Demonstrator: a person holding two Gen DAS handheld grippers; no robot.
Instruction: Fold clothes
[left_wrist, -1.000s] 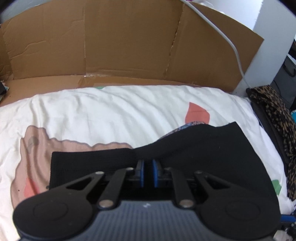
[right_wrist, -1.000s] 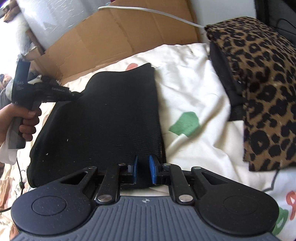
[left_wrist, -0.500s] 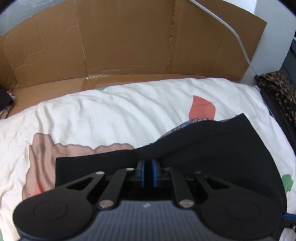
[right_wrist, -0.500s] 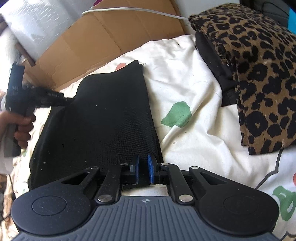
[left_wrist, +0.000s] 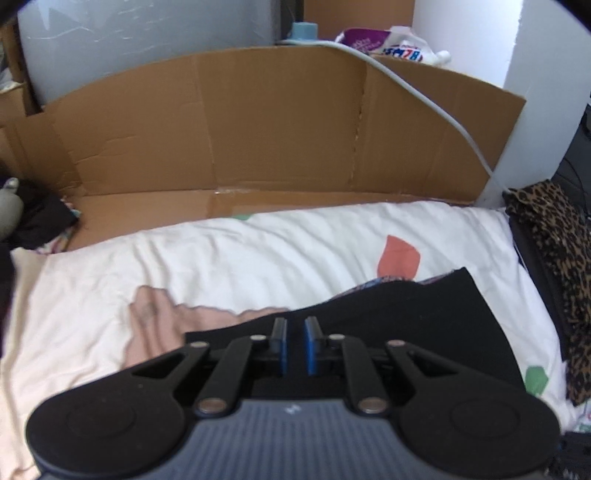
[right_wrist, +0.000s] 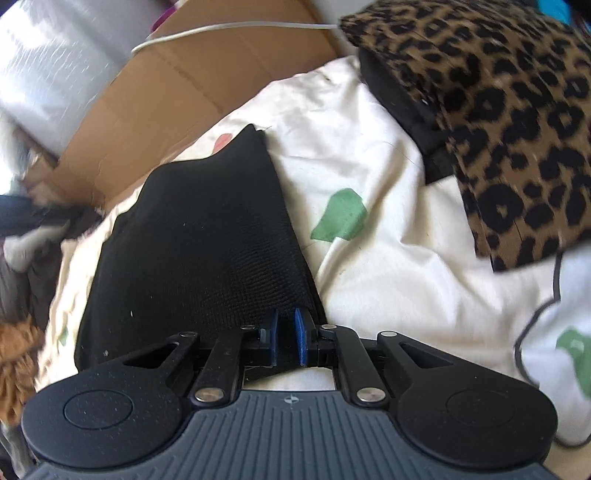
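The black garment lies folded flat; both the left claw and right claw pinch its six-o'clock edge, another fold likely remaining.

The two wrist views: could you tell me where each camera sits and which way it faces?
Left wrist: on the left gripper, facing across the black garment and white bedding toward the cardboard.
Right wrist: on the right gripper, facing along the garment's edge; leopard-print fabric on the right.
Shared: garment, bedding, cardboard, leopard-print fabric.
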